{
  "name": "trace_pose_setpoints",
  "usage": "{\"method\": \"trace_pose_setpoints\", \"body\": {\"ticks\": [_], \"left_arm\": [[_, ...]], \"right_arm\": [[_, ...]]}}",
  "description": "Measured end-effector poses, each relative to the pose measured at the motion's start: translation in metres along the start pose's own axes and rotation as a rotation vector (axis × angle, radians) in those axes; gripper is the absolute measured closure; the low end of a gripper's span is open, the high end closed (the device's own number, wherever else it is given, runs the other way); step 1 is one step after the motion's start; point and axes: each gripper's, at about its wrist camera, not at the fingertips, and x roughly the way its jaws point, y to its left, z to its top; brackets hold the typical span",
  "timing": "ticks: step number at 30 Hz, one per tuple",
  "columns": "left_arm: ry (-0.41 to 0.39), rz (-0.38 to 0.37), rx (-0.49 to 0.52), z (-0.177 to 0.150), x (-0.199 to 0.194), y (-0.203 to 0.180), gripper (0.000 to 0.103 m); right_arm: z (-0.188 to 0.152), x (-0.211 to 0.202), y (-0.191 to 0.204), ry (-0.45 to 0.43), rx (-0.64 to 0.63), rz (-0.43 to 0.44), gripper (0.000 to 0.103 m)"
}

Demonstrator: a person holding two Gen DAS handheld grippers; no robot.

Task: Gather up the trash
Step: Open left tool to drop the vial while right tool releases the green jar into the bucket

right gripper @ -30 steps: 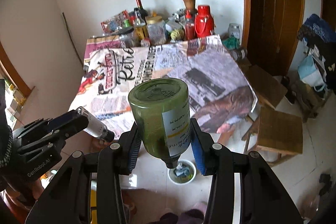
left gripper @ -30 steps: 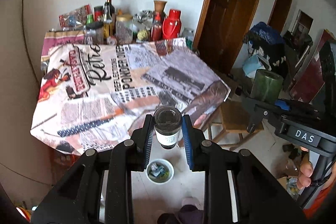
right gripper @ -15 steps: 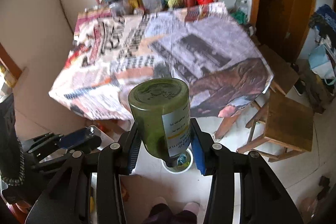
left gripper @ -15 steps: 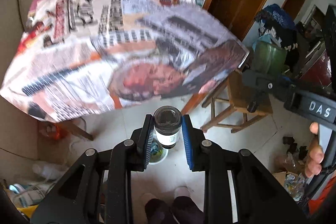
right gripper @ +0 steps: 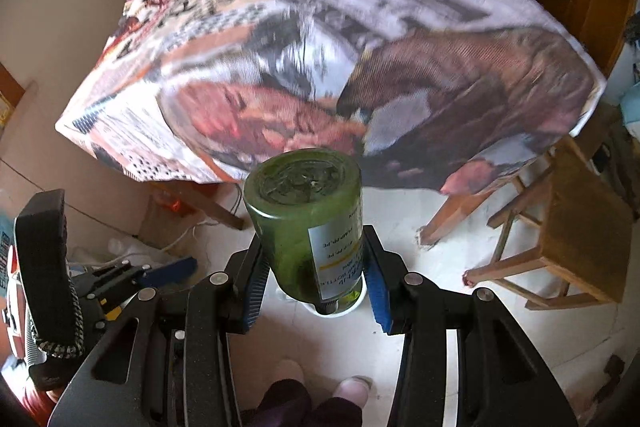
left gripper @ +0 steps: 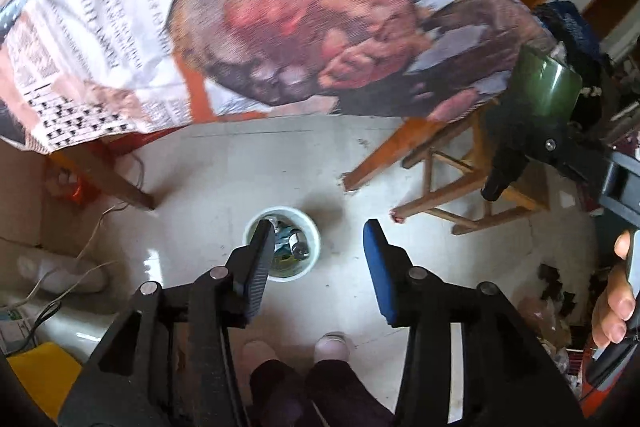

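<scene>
My left gripper point(left gripper: 318, 239) is open and empty, held above a white trash bin point(left gripper: 310, 229) on the floor. A small dark bottle point(left gripper: 297, 242) lies in the bin among other trash. My right gripper point(right gripper: 314, 265) is shut on a green bottle point(right gripper: 306, 223), held bottom up with its neck pointing down over the white bin point(right gripper: 352, 301). The green bottle also shows at the right of the left wrist view point(left gripper: 548, 81). The left gripper shows at the left of the right wrist view point(right gripper: 160, 273).
A table with a newspaper-print cloth point(left gripper: 240, 7) stands beyond the bin. A wooden stool point(right gripper: 576, 223) is on the right. Cables and a white bottle point(left gripper: 60, 275) lie on the floor at left. My feet point(left gripper: 296, 351) are just behind the bin.
Both grippers tilted down toward the floor bin. The left gripper opened and the small dark bottle it held now lies in the bin. The right still holds the green bottle.
</scene>
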Motion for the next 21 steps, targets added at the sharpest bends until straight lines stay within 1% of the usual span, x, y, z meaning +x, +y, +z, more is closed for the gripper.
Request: {"method": "trace_pose_setpoints", "body": {"ticks": [2,4,6,8,9,11,14,16,19,20,21], "left_arm": [[-0.004,0.028,-0.008,-0.002,-0.002,0.006,0.057],[-0.012,0.032,-0.020,-0.001,-0.006,0.013,0.056],[-0.028,0.034,-0.035,0.000,-0.015,0.018,0.051],[-0.049,0.046,-0.052,0.002,-0.024,0.022,0.043],[-0.054,0.050,-0.059,0.003,-0.027,0.022,0.043],[-0.060,0.059,-0.075,0.006,-0.036,0.022,0.043],[-0.079,0.071,-0.089,0.009,-0.050,0.018,0.043],[-0.092,0.076,-0.092,0.010,-0.061,0.011,0.043],[-0.122,0.080,-0.090,0.013,-0.084,-0.003,0.043],[-0.133,0.081,-0.088,0.014,-0.091,-0.007,0.043],[-0.146,0.083,-0.085,0.016,-0.100,-0.013,0.043]], "right_arm": [[-0.001,0.009,0.003,0.023,-0.003,0.020,0.063],[0.000,0.015,0.008,0.036,-0.013,0.054,0.063],[0.001,0.015,0.011,0.027,-0.021,0.084,0.063],[0.003,0.015,0.016,0.038,-0.040,0.087,0.060],[0.004,0.016,0.017,0.052,-0.049,0.083,0.053],[0.005,0.016,0.017,0.083,-0.048,0.068,0.040],[0.006,0.006,0.010,0.108,-0.033,0.081,0.040],[0.008,-0.002,0.007,0.102,-0.028,0.077,0.040],[0.013,-0.027,0.001,0.087,-0.023,0.072,0.040],[0.014,-0.042,0.000,0.079,-0.019,0.073,0.040],[0.015,-0.046,0.000,0.073,-0.019,0.072,0.040]]}}
